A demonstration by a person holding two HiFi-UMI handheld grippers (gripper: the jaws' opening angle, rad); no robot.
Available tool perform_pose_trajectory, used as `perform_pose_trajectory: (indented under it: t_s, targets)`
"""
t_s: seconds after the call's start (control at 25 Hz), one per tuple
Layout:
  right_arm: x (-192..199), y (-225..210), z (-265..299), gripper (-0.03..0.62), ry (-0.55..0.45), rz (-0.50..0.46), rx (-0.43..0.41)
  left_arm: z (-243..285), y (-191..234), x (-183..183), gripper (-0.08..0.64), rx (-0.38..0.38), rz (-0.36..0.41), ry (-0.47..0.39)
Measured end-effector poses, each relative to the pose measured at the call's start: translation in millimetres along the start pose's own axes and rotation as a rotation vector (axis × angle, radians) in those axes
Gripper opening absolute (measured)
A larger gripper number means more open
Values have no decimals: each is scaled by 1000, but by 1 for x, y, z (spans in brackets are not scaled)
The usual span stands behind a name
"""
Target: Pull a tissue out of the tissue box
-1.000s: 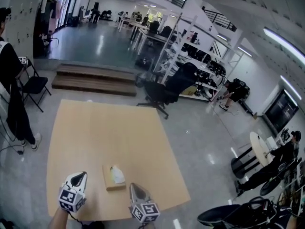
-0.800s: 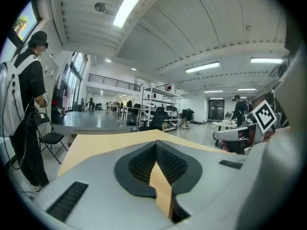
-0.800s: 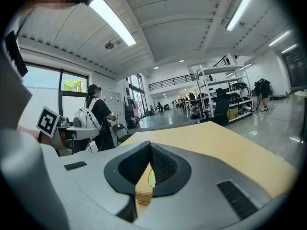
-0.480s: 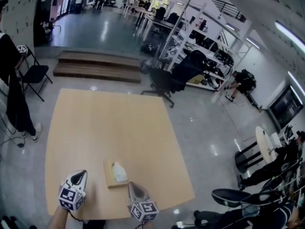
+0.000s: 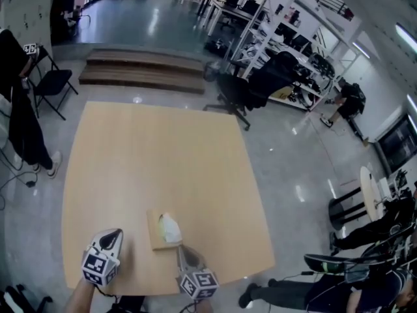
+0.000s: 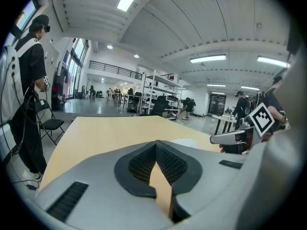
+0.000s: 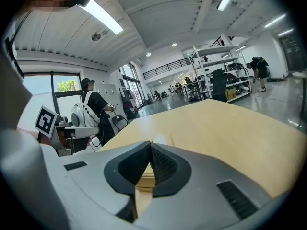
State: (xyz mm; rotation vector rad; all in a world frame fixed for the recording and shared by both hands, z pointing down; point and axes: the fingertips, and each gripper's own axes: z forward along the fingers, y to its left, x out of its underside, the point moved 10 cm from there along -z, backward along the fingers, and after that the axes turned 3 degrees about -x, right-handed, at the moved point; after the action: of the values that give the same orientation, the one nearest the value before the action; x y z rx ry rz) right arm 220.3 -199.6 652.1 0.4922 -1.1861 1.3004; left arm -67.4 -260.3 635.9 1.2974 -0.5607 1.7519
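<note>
A flat tan tissue box (image 5: pixel 156 235) lies near the front edge of the wooden table (image 5: pixel 150 155), with a white tissue (image 5: pixel 171 227) sticking up from its slot. My right gripper (image 5: pixel 181 247) is shut and empty, its tip just short of the box's near right corner. My left gripper (image 5: pixel 117 232) is also shut and empty, a little to the left of the box. In the right gripper view the right gripper (image 7: pixel 150 143) points over the box (image 7: pixel 144 178) with the tissue (image 7: pixel 160 139) beyond it. The left gripper view shows the left gripper (image 6: pixel 156 143) and the tissue (image 6: pixel 184 141) to its right.
A person in black (image 5: pixel 16 109) stands beside a folding chair (image 5: pixel 52 83) off the table's left side. Low wooden steps (image 5: pixel 146 70) and a black office chair (image 5: pixel 238 93) lie beyond the far edge. Another person (image 5: pixel 313 292) sits at the lower right.
Both grippers have sunk toward the table. The head view has tipped further down, so the box and tissue now sit closer to the right gripper's tip. Both grippers remain shut.
</note>
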Motion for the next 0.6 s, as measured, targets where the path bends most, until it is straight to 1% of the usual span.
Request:
perform_pose_trajectory:
  t_s: [0.24,0.36,0.52,0.6]
  targets:
    - [14,1,5,11,54,26,19,-1,3,7,6,1,-21,27]
    - [20,-2,12,11,58,50,35,3,8,16,6,4,-26,36]
    - [18,-7,18,12,64,62,56,7,11,19,6,6,-30,41]
    - [16,-7,18,43,80,55,56,8,9,18,6,9,-31,48]
